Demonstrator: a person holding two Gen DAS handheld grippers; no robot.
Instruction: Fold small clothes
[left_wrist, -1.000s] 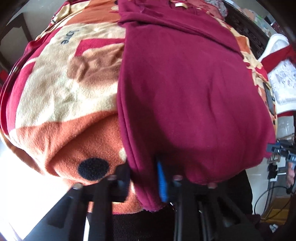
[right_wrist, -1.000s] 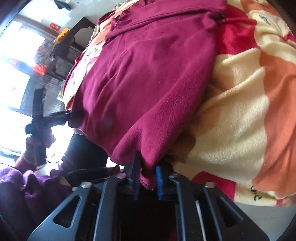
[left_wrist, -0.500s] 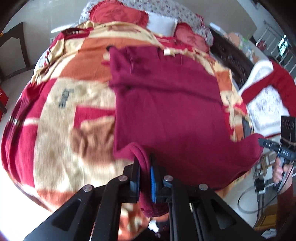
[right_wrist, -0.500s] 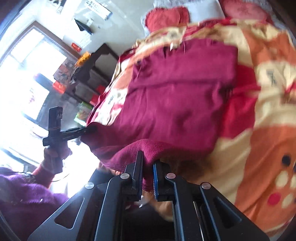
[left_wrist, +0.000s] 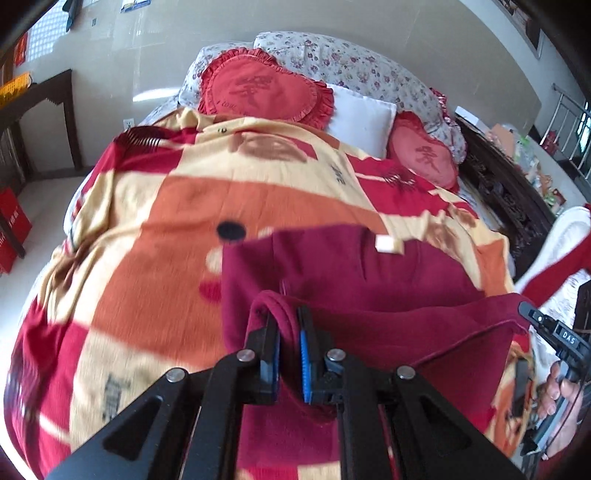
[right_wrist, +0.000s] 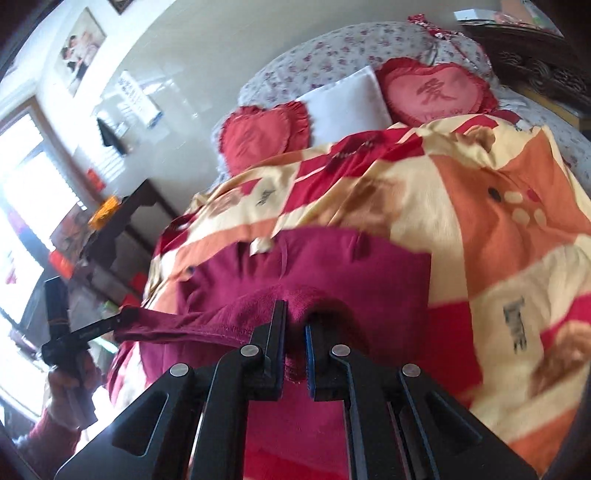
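Observation:
A dark red fleece garment (left_wrist: 369, 280) lies on the bed's patterned blanket (left_wrist: 177, 206), its white label (left_wrist: 386, 244) at the far edge. My left gripper (left_wrist: 288, 325) is shut on the garment's near left hem corner, lifted off the bed. My right gripper (right_wrist: 293, 325) is shut on the other hem corner of the same garment (right_wrist: 332, 258). The hem stretches taut between both grippers, held above the rest of the cloth. In the left wrist view the right gripper (left_wrist: 554, 332) shows at the right edge; in the right wrist view the left gripper (right_wrist: 88, 328) shows at the left.
Two red heart cushions (left_wrist: 262, 88) (right_wrist: 432, 92) and a white pillow (left_wrist: 360, 118) lie at the bed's head. A dark wooden cabinet (left_wrist: 509, 184) stands to the right, a dark side table (right_wrist: 122, 229) to the left. A white and red garment (left_wrist: 565, 240) lies at the right.
Both grippers rose and carried the garment's hem forward over the cloth toward the label end. The view tipped up from the cloth to the bed's head.

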